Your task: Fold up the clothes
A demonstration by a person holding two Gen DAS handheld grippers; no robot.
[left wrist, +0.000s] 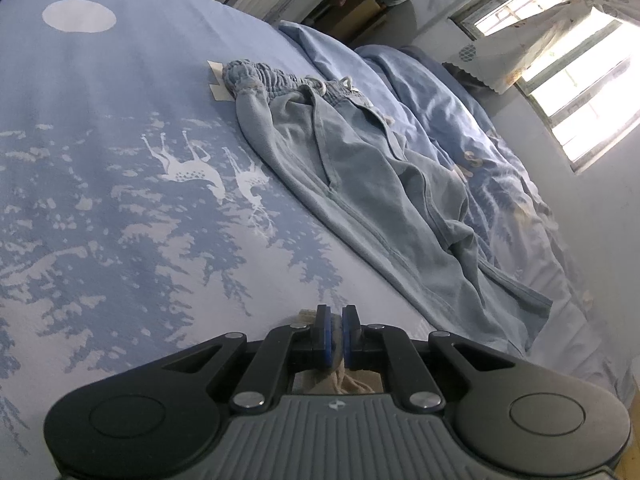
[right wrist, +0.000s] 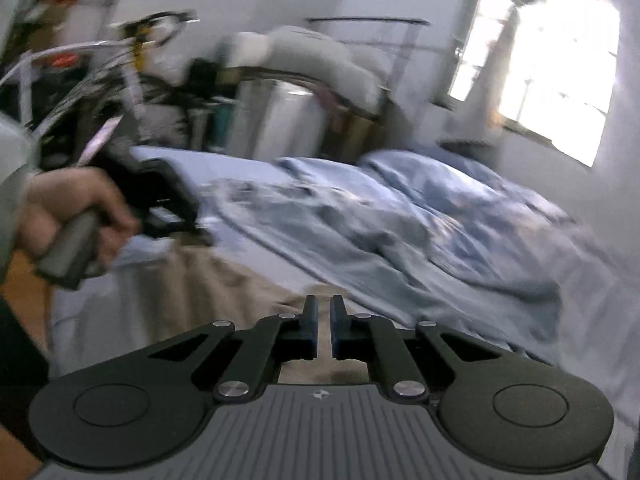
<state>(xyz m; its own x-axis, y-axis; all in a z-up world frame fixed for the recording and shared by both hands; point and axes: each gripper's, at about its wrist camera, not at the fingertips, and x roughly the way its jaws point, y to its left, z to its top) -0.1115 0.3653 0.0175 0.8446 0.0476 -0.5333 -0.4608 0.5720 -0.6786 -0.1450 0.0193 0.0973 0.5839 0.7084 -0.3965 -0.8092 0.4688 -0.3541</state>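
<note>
A bed (left wrist: 100, 168) under a blue sheet printed with white deer fills the left wrist view, a rumpled blue duvet (left wrist: 432, 92) heaped along its far side below a bright window (left wrist: 568, 92). On the sheet lies a pair of blue-grey trousers (left wrist: 360, 184), elastic waistband toward the far end, legs running toward the camera, creased and partly doubled over; whether that is a finished fold or a loose drop cannot be judged from here. Nearer the foot, a beige garment (right wrist: 208, 284) sits at the bed's edge, shown in the blurred right wrist view. The left gripper (left wrist: 336, 320) is clamped on a bunch of that beige cloth, which hangs out beneath its pads. The right gripper (right wrist: 324, 312) has its fingers nearly together with a thin gap; beige cloth lies below them, but the blur leaves it unclear whether any is pinched. The person's left hand (right wrist: 68, 216) grips its handle at the frame's left. The risks appear plain: a one-sided hold could let the beige garment twist or slide off the edge, a hasty swing could sweep it across the trousers and disturb them, and the similar blues of trousers and bedding invite catching the sheet instead.
</note>
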